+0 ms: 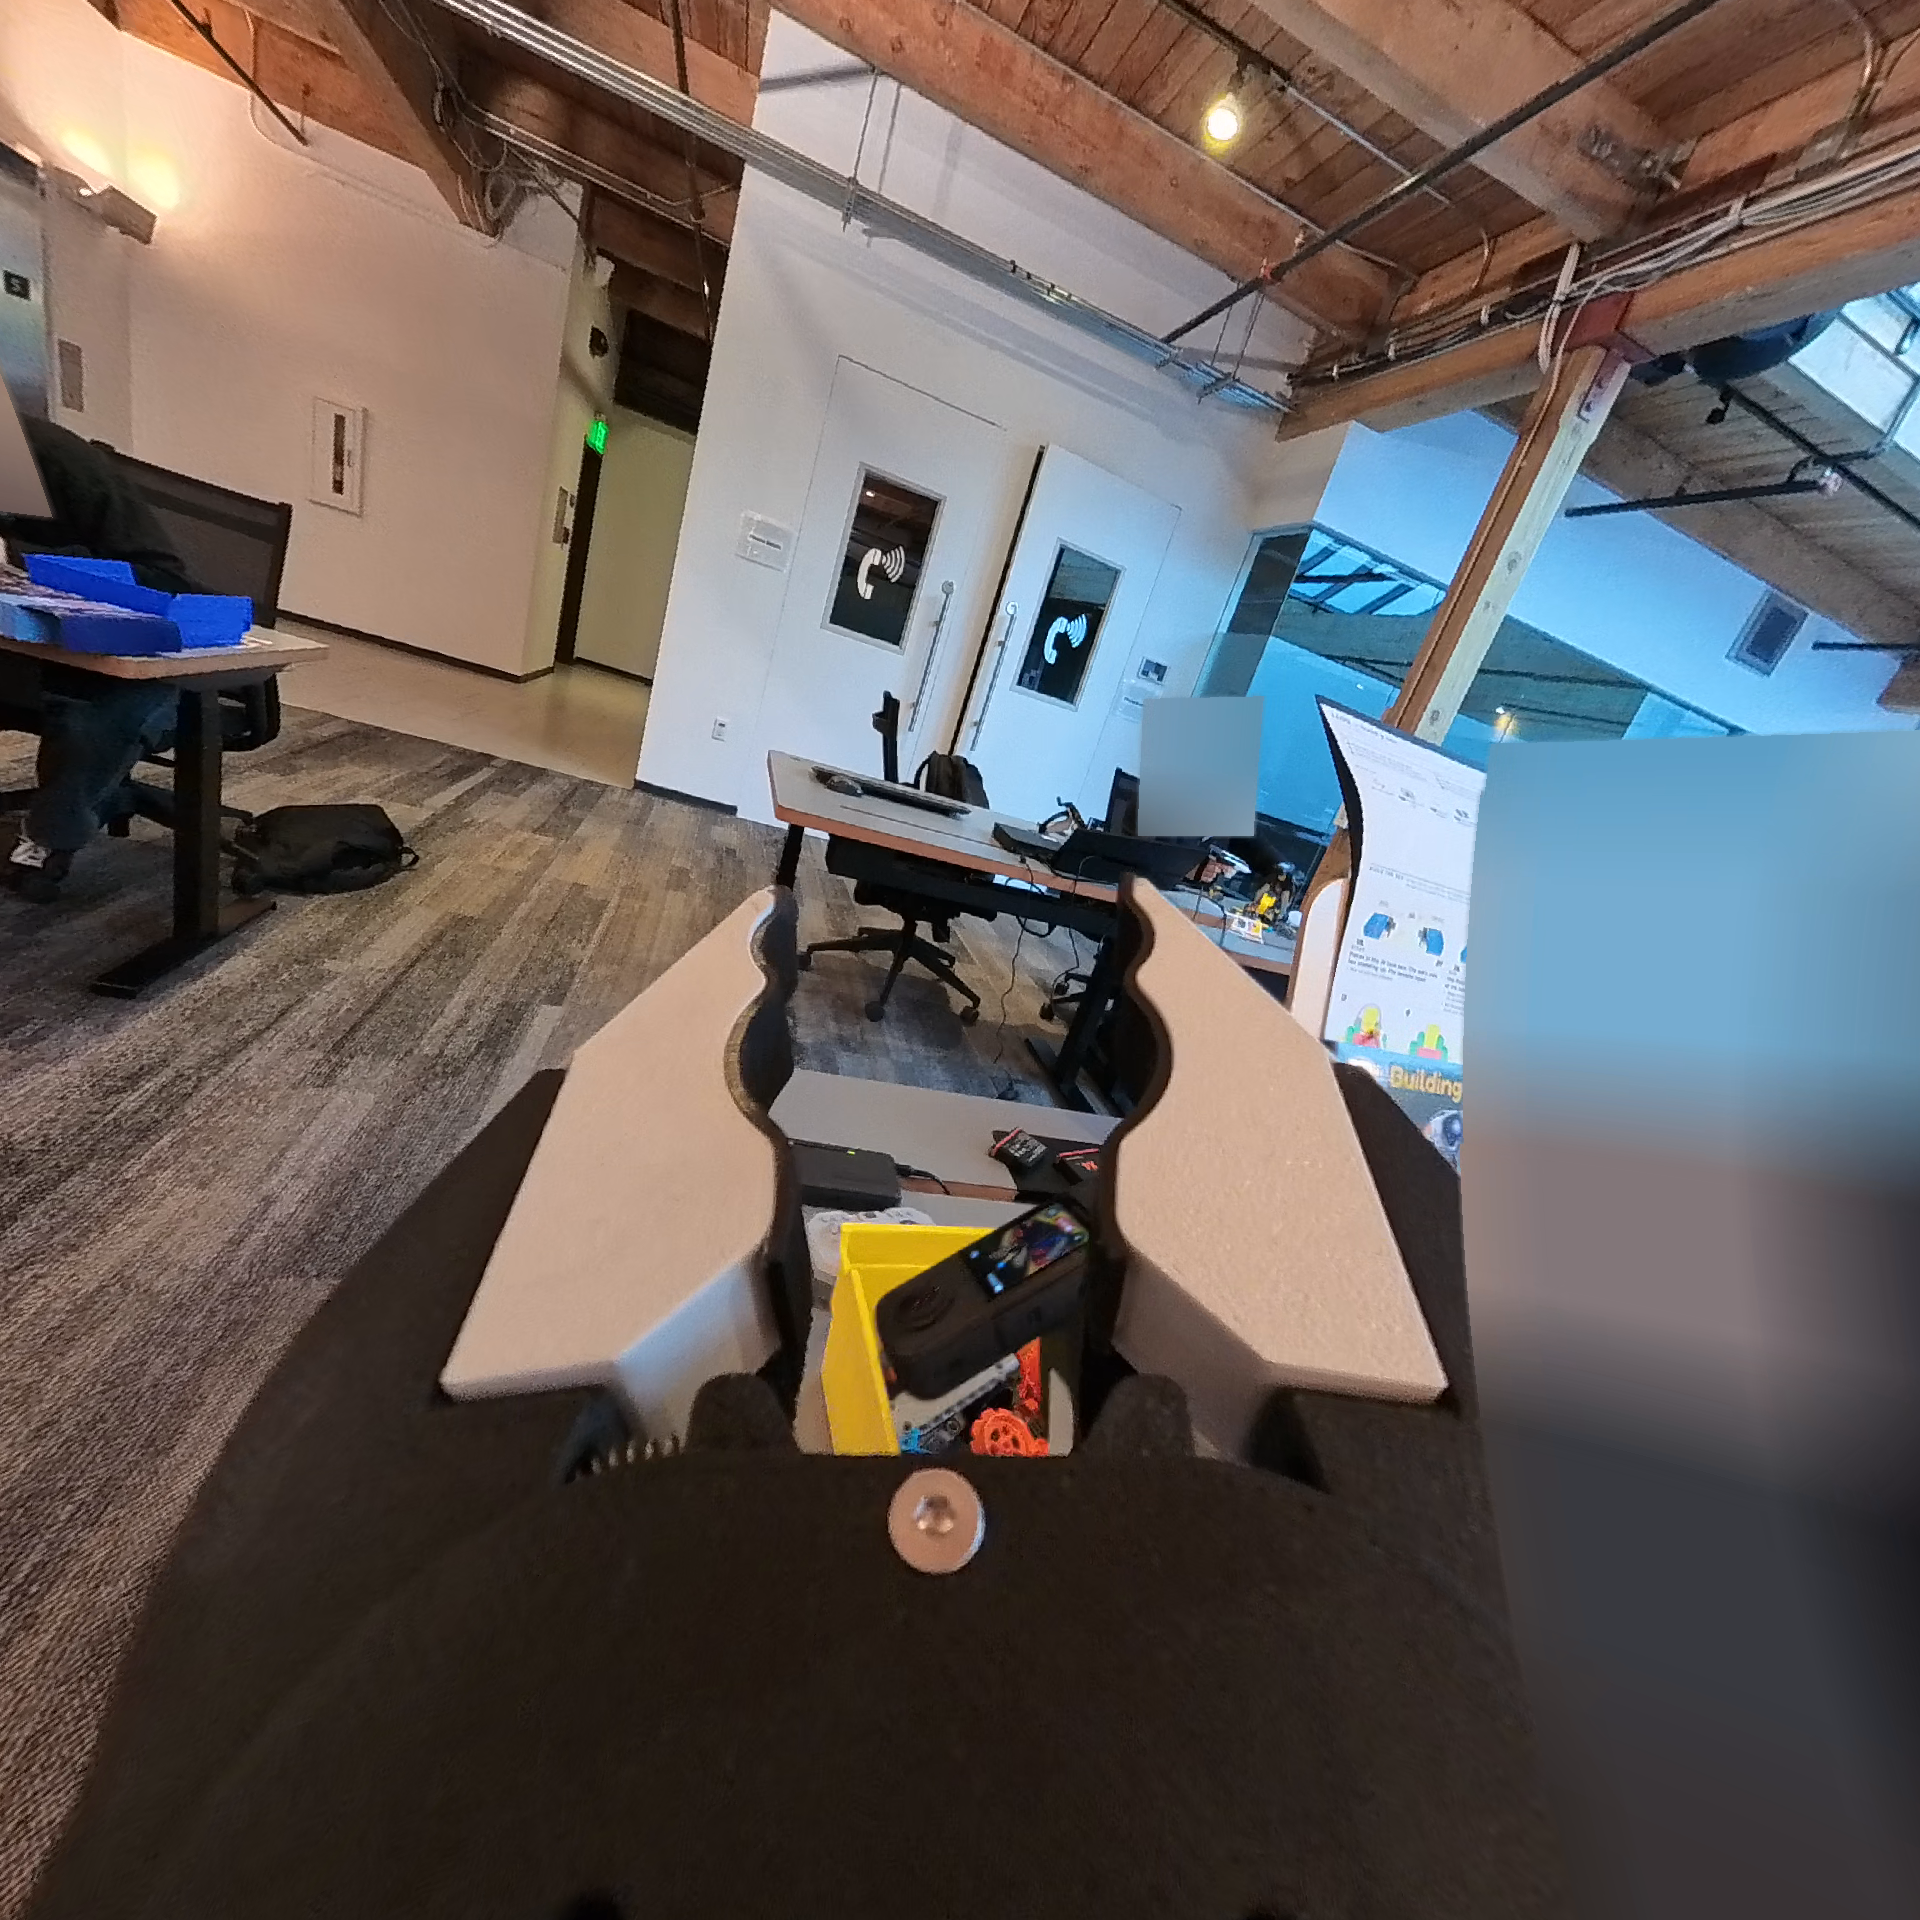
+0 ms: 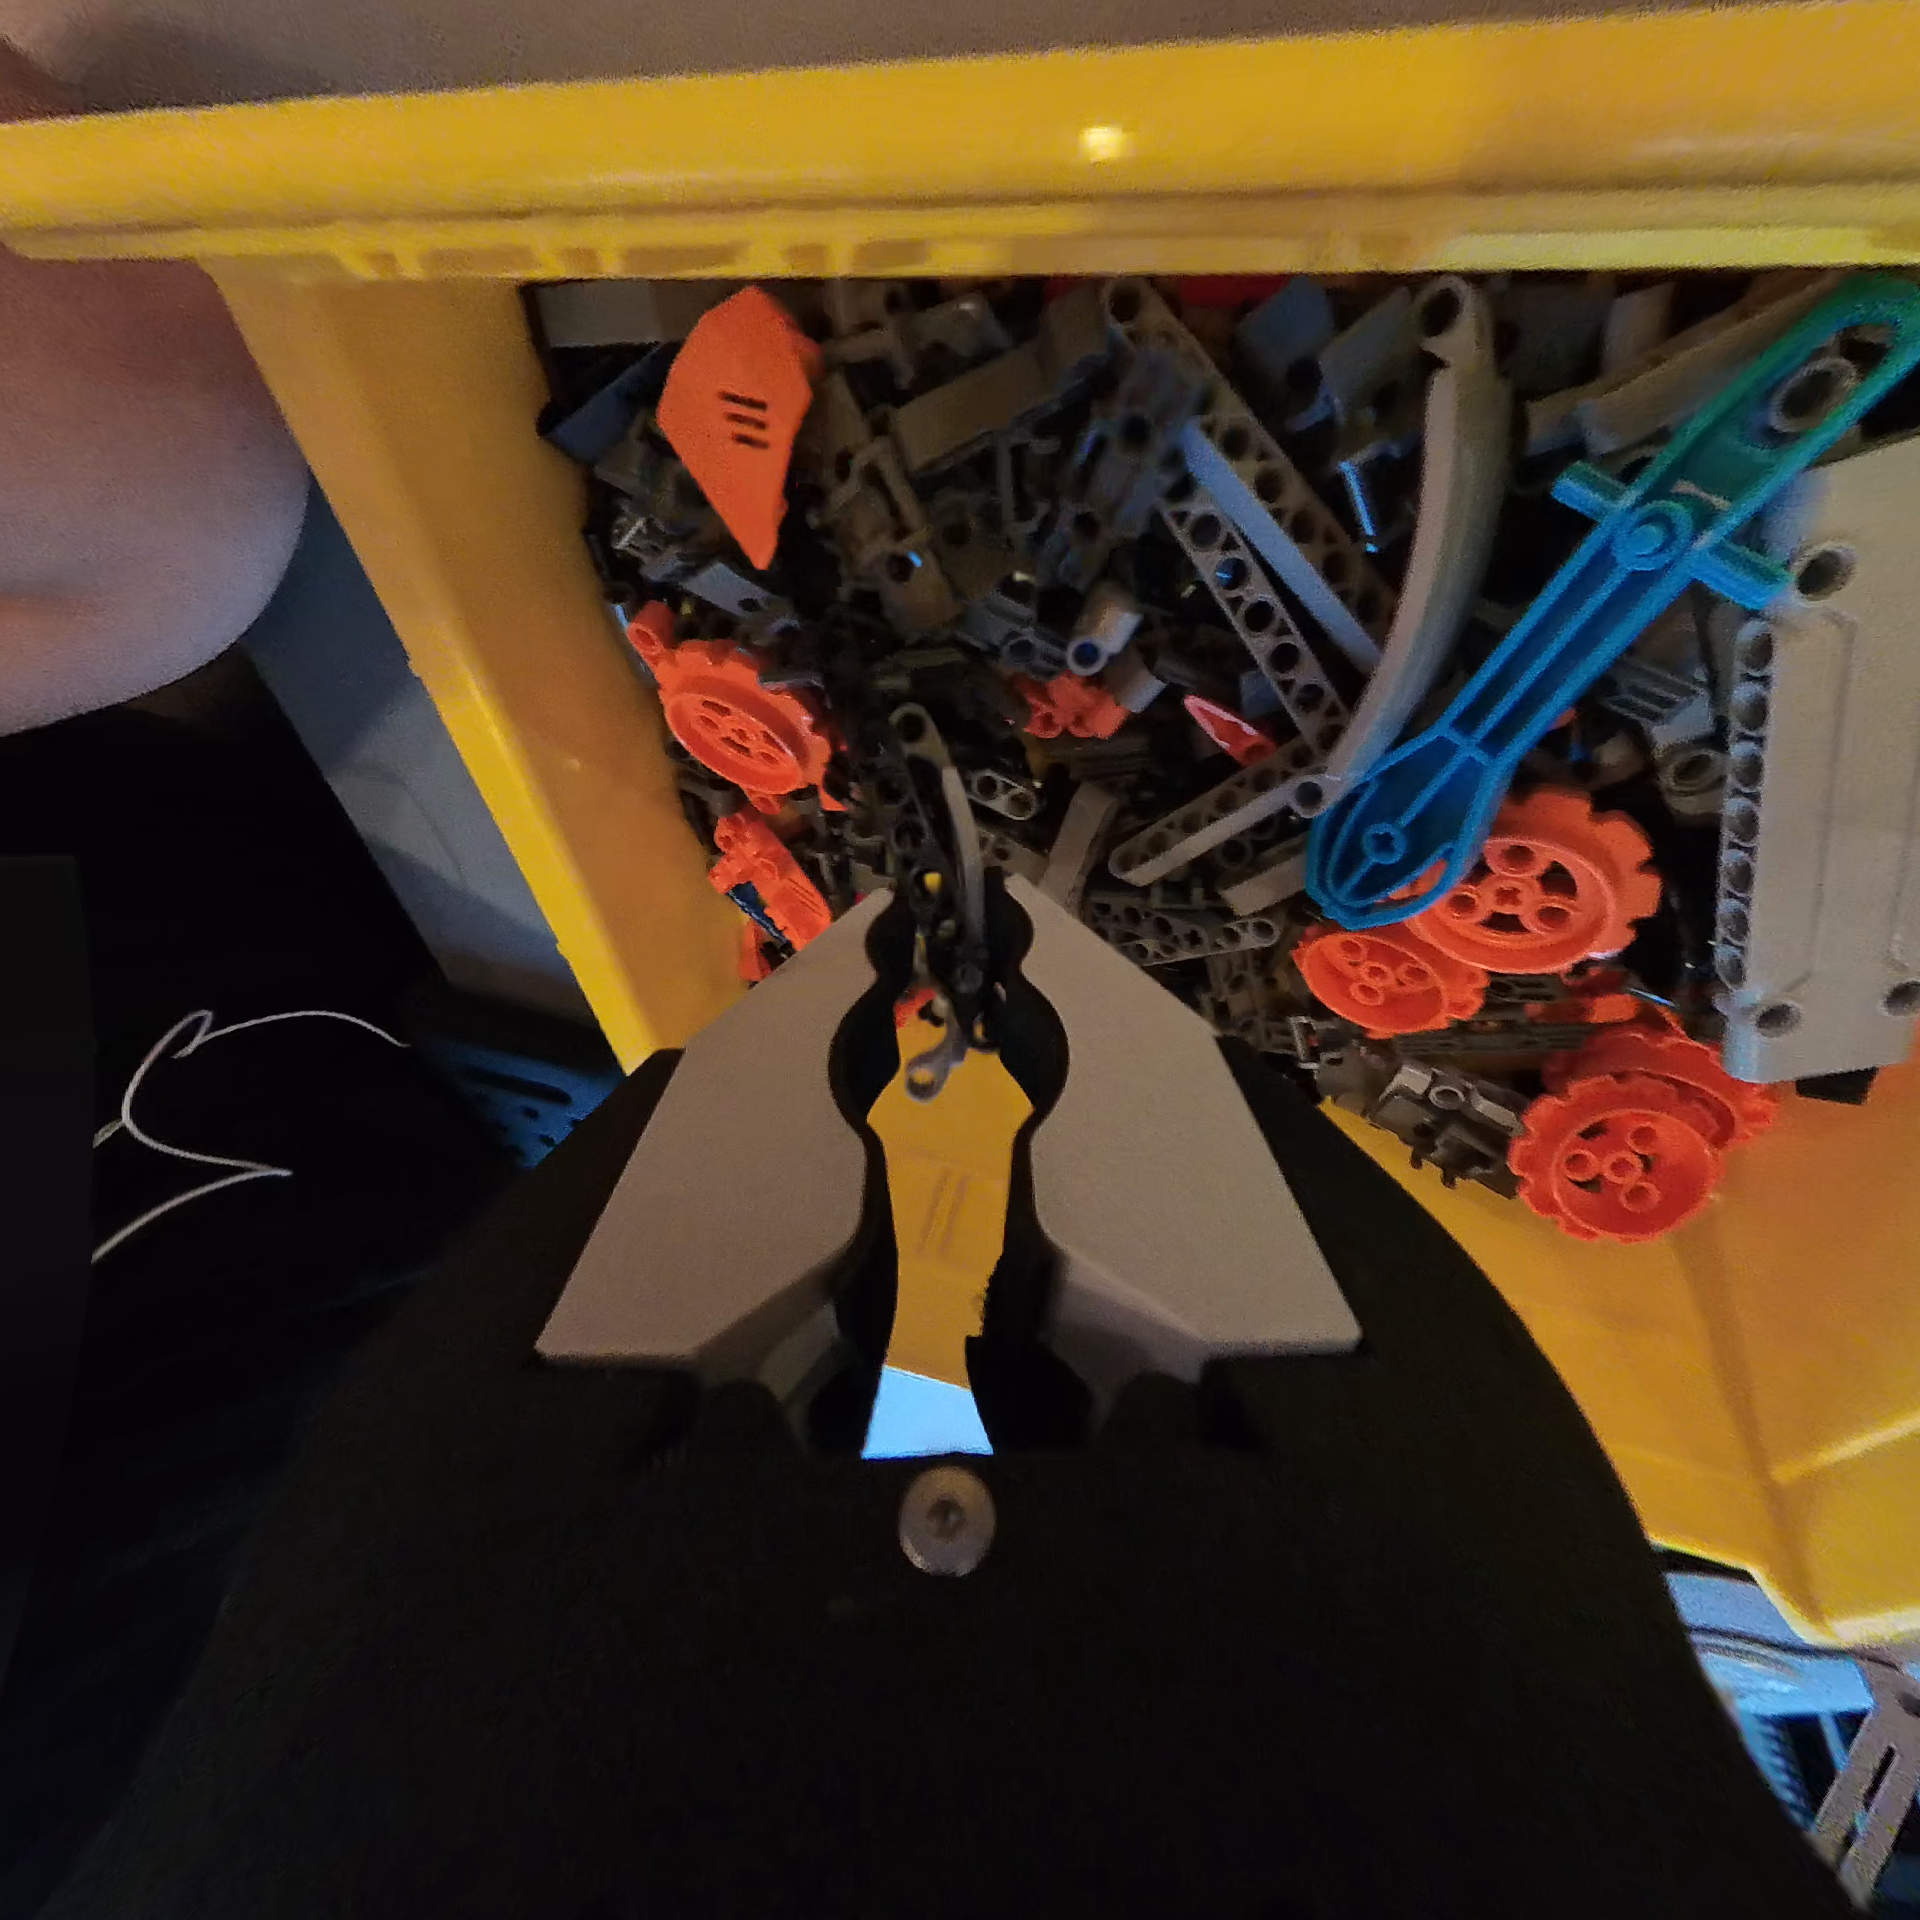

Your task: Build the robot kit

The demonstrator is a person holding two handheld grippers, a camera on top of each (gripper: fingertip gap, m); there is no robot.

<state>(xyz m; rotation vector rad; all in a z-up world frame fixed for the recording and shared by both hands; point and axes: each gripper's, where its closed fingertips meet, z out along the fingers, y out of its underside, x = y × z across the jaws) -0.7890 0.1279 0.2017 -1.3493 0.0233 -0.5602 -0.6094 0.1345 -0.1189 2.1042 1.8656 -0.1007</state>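
Observation:
My right gripper (image 2: pixel 951 920) reaches into a yellow bin (image 2: pixel 935 166) full of loose grey, black and orange construction parts. It is shut on a thin black beam (image 2: pixel 914 810) with a small grey piece hanging at its near end. Orange toothed wheels (image 2: pixel 1538 883), a long blue piece (image 2: pixel 1538 665) and an orange panel (image 2: pixel 738 416) lie around it. My left gripper (image 1: pixel 956 904) is open and empty, held up in the air and facing the room. Below, between its fingers, the yellow bin (image 1: pixel 862 1340) and a black camera (image 1: pixel 977 1309) show.
A large grey block (image 2: pixel 1829 831) lies at the bin's right side. A pale blurred shape (image 2: pixel 125 468) is left of the bin. In the room are a desk (image 1: pixel 914 821) with an office chair (image 1: pixel 914 935), another desk (image 1: pixel 187 665) with a seated person, and a black bag (image 1: pixel 312 847) on the carpet. The large grey block (image 2: pixel 1829 831) lies some 12 cm from my right tips, 40 cm from my left tips.

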